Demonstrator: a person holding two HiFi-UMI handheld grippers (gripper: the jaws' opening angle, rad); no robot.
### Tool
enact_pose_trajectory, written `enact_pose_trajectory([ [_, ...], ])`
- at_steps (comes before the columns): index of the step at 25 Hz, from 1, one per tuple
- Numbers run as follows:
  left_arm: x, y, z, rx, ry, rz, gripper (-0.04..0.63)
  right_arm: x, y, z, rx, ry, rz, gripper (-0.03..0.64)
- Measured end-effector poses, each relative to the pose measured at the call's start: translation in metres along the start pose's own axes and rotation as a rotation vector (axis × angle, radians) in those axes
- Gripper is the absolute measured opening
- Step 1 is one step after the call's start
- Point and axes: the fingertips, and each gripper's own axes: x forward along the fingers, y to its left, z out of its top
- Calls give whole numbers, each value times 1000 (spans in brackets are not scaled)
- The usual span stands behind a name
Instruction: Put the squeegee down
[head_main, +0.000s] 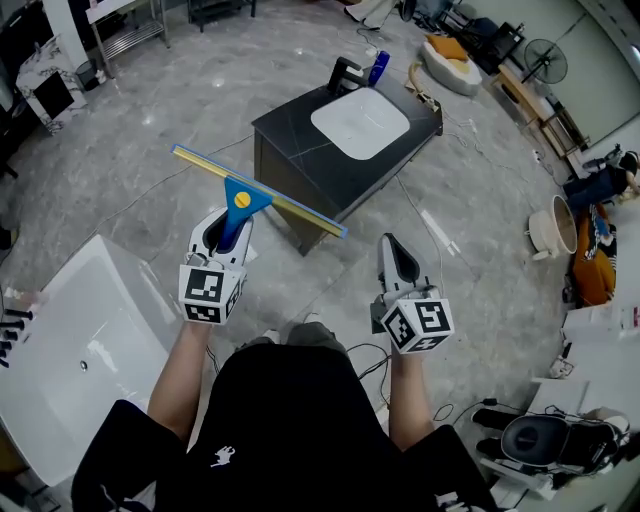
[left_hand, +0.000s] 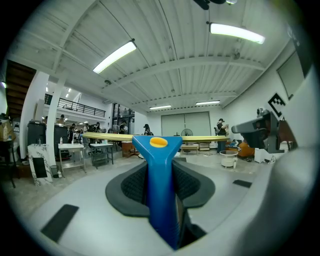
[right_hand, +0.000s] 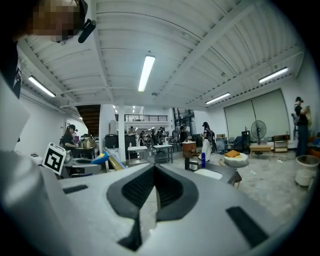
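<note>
Squeegee, blue plastic handle with a long yellow blade bar (head_main: 245, 196), is sitting clamped in the left gripper (head_main: 228, 226). In the left gripper view the jaws are pressing on the blue handle (left_hand: 159, 186) from both sides at a narrow setting. The bar is lying crosswise beyond the tips.

Location: the tool is hanging in the air on the near side of the dark stone-topped vanity cabinet with a white inset basin (head_main: 300, 150), just off its near-left edge. Not yet set down.

The right gripper (head_main: 397, 258) is hovering off the cabinet's near-right corner. Its jaws are meeting at the tips, with nothing between them.

Risks, as I am judging them:
- The bar is overhanging widely on both sides, so one end could be clipping the cabinet's edge on approach and twisting the handle in the pads.
- Letting go short of the cabinet top would be dropping it onto the floor.
- Laying it across the basin could be tipping it into the bowl.
- The black tap (head_main: 345, 72) and blue bottle (head_main: 378, 68) at the cabinet's far edge could be getting knocked.
</note>
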Motion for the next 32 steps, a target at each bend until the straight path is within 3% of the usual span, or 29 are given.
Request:
enact_pose_trajectory([
  [12, 21, 5, -12, -4, 36, 32, 127, 29, -14, -9, 28, 15, 51, 2],
  [23, 92, -5, -16, -1, 70, 26, 127, 74, -75, -14, 47, 32, 47, 2],
  [32, 159, -15, -7, 14, 96, 46, 127, 122, -129, 0, 56, 34, 101, 2],
])
